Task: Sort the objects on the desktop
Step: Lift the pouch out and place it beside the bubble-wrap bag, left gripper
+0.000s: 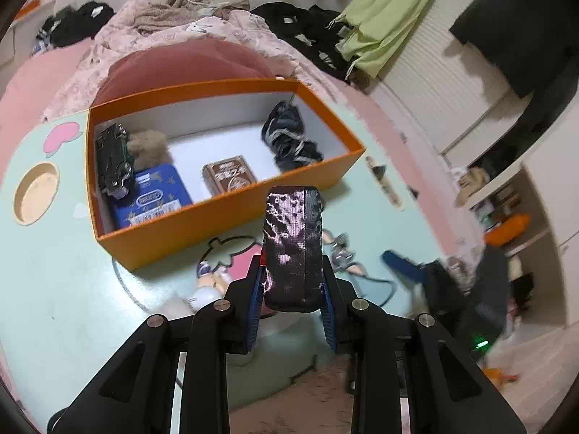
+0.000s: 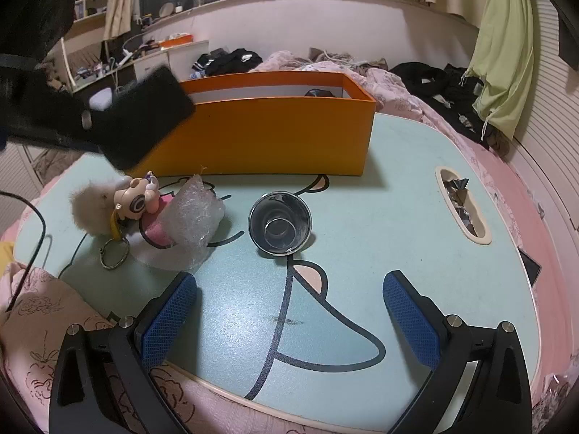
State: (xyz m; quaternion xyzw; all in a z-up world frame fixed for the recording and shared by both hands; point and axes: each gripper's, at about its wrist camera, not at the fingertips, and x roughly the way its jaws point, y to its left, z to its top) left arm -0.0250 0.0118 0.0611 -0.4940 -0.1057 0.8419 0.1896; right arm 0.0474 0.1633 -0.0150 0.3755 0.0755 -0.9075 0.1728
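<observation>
Left gripper (image 1: 292, 302) clenches a black case (image 1: 293, 249), carrying it toward the orange box (image 1: 231, 213) at eleven o'clock; release inside comes next; right gripper (image 2: 289, 311) gapes empty

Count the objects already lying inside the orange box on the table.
5. Toy train by the left wall, brown fluffy item beside it, blue tin at the front left, brown packet in the middle, dark scrunchie at the right end. Smaller things may be hidden beneath these.

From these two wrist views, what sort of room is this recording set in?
Most likely a bedroom: the cartoon-printed lap table sits on a pink floral quilt, clothes lie heaped behind the orange box, and a green garment hangs nearby.
</observation>
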